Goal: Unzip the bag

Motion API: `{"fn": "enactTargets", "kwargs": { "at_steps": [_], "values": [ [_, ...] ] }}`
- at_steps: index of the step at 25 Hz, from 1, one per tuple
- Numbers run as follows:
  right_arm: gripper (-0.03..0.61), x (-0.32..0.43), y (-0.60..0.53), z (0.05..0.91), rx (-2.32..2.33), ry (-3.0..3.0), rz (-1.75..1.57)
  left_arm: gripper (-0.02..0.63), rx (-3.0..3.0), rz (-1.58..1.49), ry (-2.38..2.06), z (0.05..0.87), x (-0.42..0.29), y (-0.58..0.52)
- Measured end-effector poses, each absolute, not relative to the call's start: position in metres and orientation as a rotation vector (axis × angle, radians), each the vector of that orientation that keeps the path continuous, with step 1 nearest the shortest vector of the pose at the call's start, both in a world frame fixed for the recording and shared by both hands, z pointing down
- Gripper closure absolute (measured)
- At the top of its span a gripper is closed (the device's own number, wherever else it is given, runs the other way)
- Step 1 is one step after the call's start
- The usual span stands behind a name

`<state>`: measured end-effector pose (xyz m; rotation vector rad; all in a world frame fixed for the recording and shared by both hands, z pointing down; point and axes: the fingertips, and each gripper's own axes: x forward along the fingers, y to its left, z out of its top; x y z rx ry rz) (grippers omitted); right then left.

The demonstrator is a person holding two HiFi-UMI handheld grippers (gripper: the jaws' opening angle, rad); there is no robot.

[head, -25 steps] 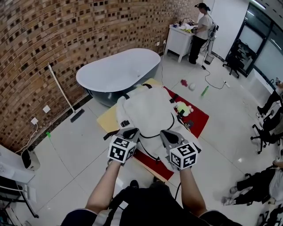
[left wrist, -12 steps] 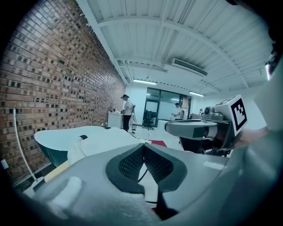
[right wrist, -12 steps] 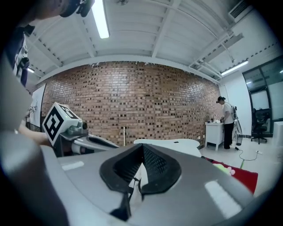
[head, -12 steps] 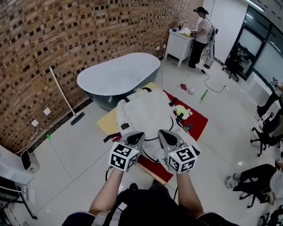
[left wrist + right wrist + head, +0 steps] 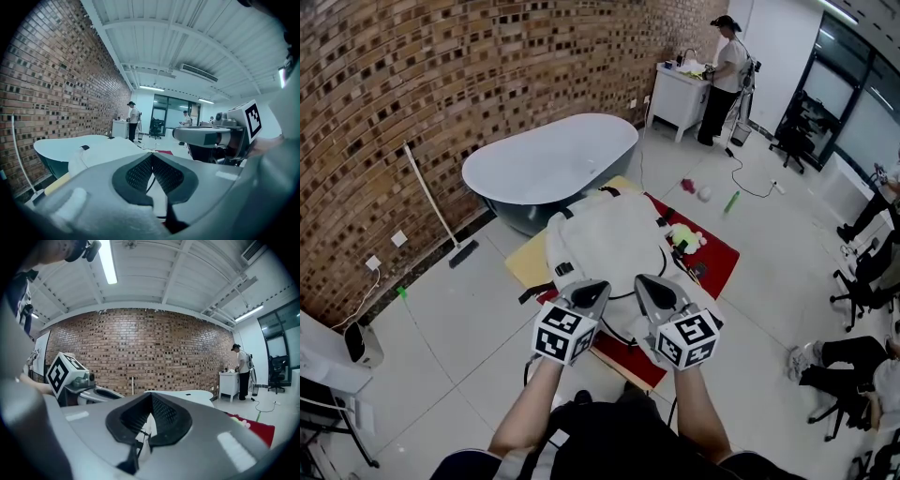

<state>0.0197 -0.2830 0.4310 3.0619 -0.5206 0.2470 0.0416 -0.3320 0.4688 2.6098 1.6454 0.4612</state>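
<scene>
A white backpack (image 5: pixel 609 234) with black straps lies flat on a mat on the floor, its black zip line curving across the near end. Both grippers hover side by side just above that near end. My left gripper (image 5: pixel 589 289) is shut; in the left gripper view (image 5: pixel 152 155) its pads meet, with the bag (image 5: pixel 108 150) beyond them. My right gripper (image 5: pixel 645 284) is shut too, its pads meeting at the tips (image 5: pixel 151 395). White fabric and a thin black cord show in the gap lower down; whether they are pinched I cannot tell.
A white bathtub (image 5: pixel 548 155) stands behind the bag against the brick wall. The red and yellow mat (image 5: pixel 717 253) carries a yellow-green toy (image 5: pixel 686 232). A mop (image 5: pixel 431 202) leans on the wall. A person (image 5: pixel 727 61) stands at a white cabinet; seated people are at the right edge.
Both grippers have lifted off the near end of the bag toward the camera and drawn closer together. The bag lies as before.
</scene>
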Motion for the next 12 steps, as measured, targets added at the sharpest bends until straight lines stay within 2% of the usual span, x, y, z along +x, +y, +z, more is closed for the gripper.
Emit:
{"fn": "enactTargets", "kwargs": {
  "at_steps": [12],
  "values": [
    [0.575, 0.021, -0.2816, 0.4306, 3.059, -0.531, 0.247, 0.612, 2.592, 0.465, 1.669, 0.4696, 0.0423, -0.33]
  ]
}}
